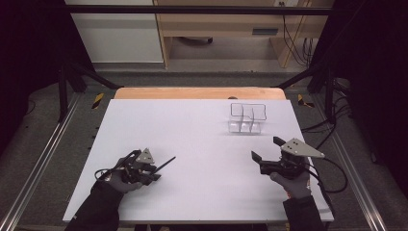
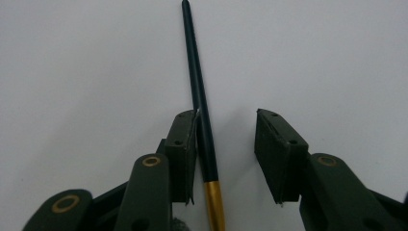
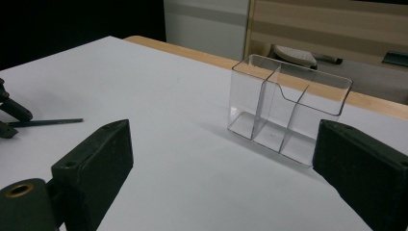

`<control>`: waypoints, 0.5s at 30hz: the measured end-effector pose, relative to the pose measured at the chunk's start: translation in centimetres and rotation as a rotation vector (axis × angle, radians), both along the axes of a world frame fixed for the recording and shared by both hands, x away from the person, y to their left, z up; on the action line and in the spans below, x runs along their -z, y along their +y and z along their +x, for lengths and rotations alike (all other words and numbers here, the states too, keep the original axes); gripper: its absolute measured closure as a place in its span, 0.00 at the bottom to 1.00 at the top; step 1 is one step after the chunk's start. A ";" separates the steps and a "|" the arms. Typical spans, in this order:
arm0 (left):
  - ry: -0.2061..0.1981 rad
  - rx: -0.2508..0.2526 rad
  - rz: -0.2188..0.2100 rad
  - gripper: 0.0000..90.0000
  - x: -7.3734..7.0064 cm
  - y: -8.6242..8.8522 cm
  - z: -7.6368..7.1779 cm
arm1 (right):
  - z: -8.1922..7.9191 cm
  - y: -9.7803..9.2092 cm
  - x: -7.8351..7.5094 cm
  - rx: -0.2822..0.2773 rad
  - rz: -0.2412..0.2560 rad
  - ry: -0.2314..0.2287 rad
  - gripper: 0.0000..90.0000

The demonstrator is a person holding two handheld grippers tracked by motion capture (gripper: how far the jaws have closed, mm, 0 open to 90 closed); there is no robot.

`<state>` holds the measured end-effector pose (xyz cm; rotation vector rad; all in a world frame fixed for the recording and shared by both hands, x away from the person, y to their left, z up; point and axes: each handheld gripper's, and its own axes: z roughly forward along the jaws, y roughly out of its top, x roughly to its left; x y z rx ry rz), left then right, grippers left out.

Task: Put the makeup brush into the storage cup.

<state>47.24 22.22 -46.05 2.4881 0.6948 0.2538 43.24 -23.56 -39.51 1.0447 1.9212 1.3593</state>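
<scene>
Nearest the high camera come the person's two forearms in dark sleeves, reaching in over the white table [image 1: 202, 144], which carries everything. That broad sheet is bare except for two things, and they look laid out for a simple put-away job.

Toward the far right stands a clear plastic organiser [image 1: 247, 118], upright, divided into compartments, all of them empty. It sits well apart from both hands, open side up, seemingly so that something long can be dropped in from above.

On the right, the right tongs [image 1: 264, 150] hover low over the table, jaws spread wide and holding nothing. In the right gripper view they point toward the organiser [image 3: 288, 108], perhaps ready to steady it.

On the left, the left tongs [image 1: 155, 172] are down at the table by a slim dark pen [image 1: 166, 163], which lies flat with its tip pointing away and to the right. In the left gripper view the pen [image 2: 199, 103], with a gold band near its close end, lies between the jaws. One jaw touches its side, the other stands clear, so the tongs are parted and the pen is not yet clamped.
</scene>
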 end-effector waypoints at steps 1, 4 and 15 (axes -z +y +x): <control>0.002 -0.007 0.002 0.66 0.0 0.0 0.0 | 0.0 0.0 0.0 0.000 0.001 0.001 0.08; 0.010 -0.027 0.002 0.68 -0.1 -0.1 0.0 | 0.0 0.0 0.0 -0.001 0.002 0.002 0.08; 0.043 -0.110 -0.034 0.82 -0.1 0.4 0.3 | 0.0 0.1 0.1 -0.003 -0.003 0.004 0.08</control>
